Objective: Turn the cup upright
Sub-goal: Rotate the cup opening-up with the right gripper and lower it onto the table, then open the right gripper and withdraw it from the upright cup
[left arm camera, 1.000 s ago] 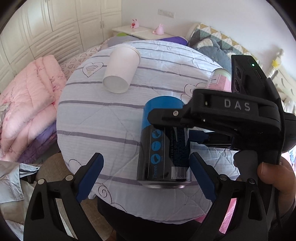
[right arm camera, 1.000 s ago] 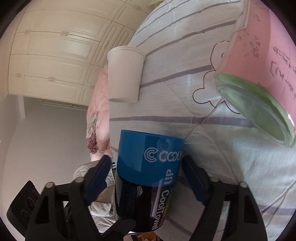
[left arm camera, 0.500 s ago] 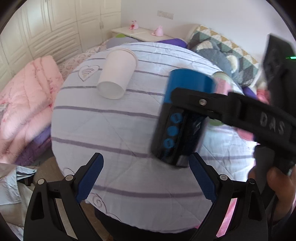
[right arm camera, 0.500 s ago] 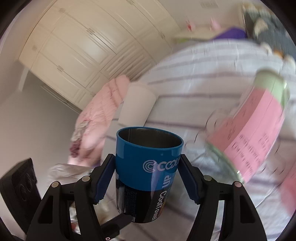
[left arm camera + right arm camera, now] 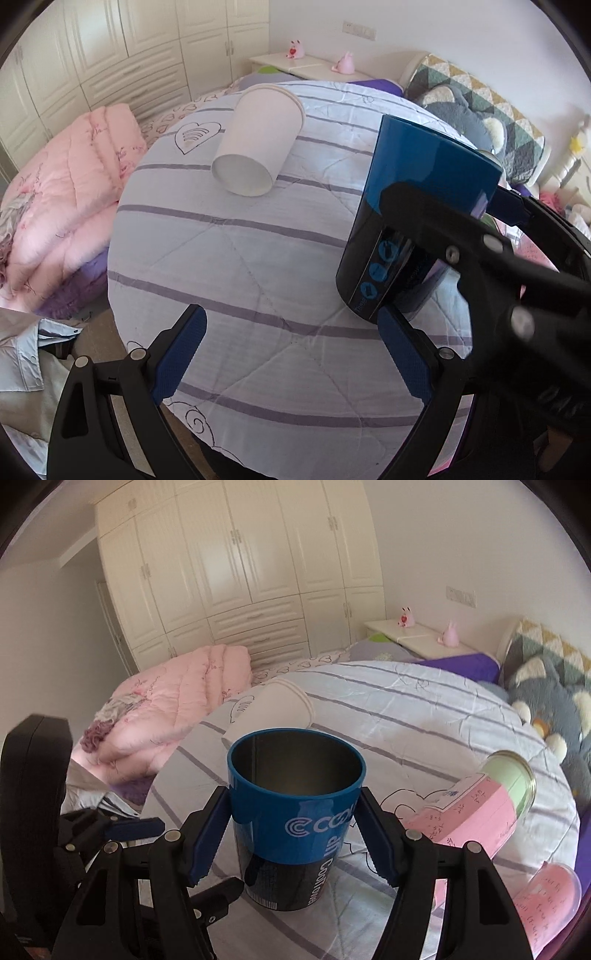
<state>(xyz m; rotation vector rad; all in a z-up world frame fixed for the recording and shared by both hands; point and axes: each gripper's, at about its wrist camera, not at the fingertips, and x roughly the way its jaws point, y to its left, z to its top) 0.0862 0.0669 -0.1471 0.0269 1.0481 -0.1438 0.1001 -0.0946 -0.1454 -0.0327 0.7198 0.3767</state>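
Observation:
A blue and black cup (image 5: 295,812) stands upright, mouth up, with its base at or just above the striped round table (image 5: 240,258). My right gripper (image 5: 295,834) is shut on the blue cup, its pads pressing both sides below the rim. In the left wrist view the cup (image 5: 413,206) shows at the right with the right gripper across it. My left gripper (image 5: 291,354) is open and empty over the table's near edge. A white paper cup (image 5: 258,140) lies on its side at the far left of the table; it also shows in the right wrist view (image 5: 273,705).
A pink-labelled can with a green end (image 5: 476,805) lies on its side to the right of the blue cup. A second pink can (image 5: 546,904) lies at the near right edge. A pink quilt (image 5: 62,206) lies left of the table, a nightstand (image 5: 299,66) behind.
The right gripper has turned the blue cup from lying sideways to upright and carried it right, down to the table. The left gripper stayed open and still.

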